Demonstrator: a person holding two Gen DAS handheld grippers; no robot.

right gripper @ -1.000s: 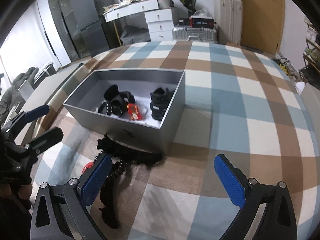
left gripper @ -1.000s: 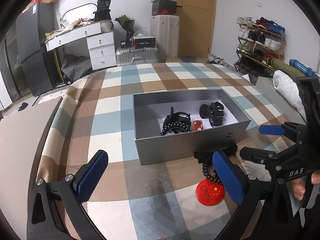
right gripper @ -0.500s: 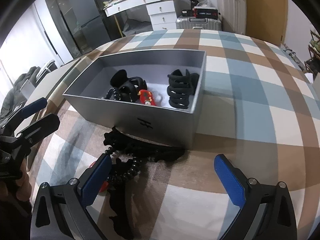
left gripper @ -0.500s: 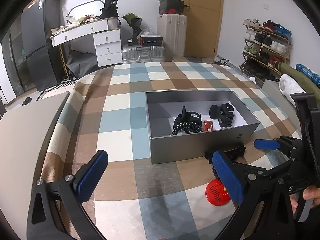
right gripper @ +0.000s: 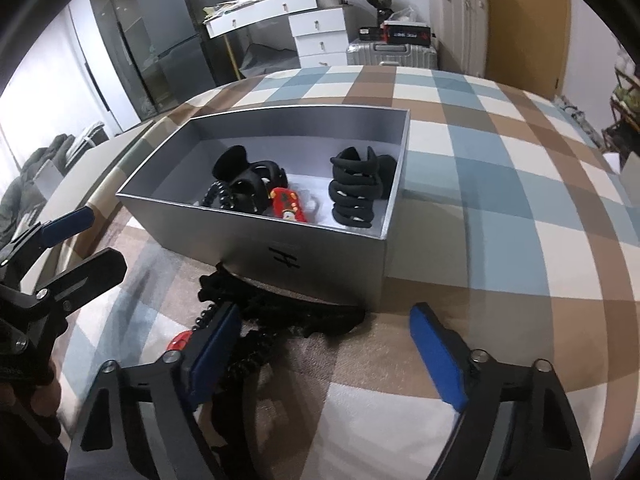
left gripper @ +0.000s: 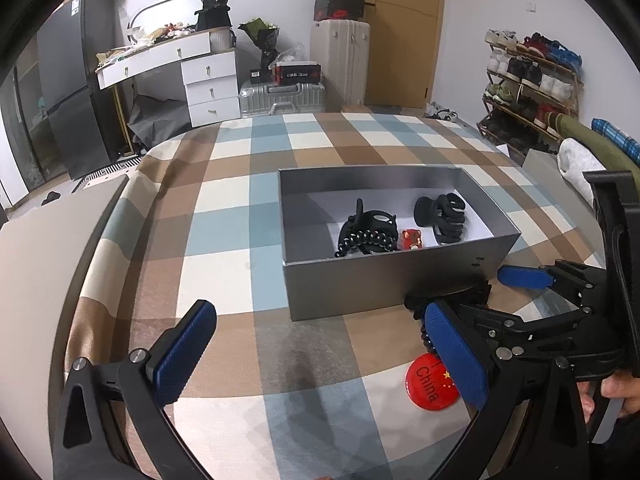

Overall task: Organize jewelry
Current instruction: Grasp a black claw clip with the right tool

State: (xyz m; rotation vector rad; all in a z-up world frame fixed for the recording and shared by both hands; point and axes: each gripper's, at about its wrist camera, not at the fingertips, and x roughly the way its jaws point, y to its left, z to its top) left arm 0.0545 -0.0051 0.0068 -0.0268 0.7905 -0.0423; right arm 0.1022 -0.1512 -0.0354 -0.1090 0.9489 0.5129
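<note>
An open grey box (left gripper: 376,292) (right gripper: 320,256) on the checked cloth holds two black hair claws (left gripper: 440,216) (right gripper: 356,196), a black bead string (left gripper: 366,240) and a small red charm (left gripper: 412,238) (right gripper: 286,204). In front of the box lie a black band (right gripper: 296,312), a black bead bracelet (right gripper: 248,356) (left gripper: 424,334) and a red round "China" badge (left gripper: 430,384). My right gripper (right gripper: 326,356) (left gripper: 472,290) straddles the black pile, its jaws closing, the pads not pressing on it. My left gripper (left gripper: 320,356) (right gripper: 84,246) hangs open over bare cloth, left of the badge.
The checked cloth (left gripper: 224,240) drops off at its left edge. Beyond it stand a white dresser (left gripper: 200,76), suitcases (left gripper: 280,96), a shoe rack (left gripper: 532,80) and a dark fridge (left gripper: 72,100). A hand (left gripper: 612,392) grips the right tool.
The right gripper has come closer to the black pile in front of the box, and its jaws have narrowed. The left gripper has barely shifted and stays wide.
</note>
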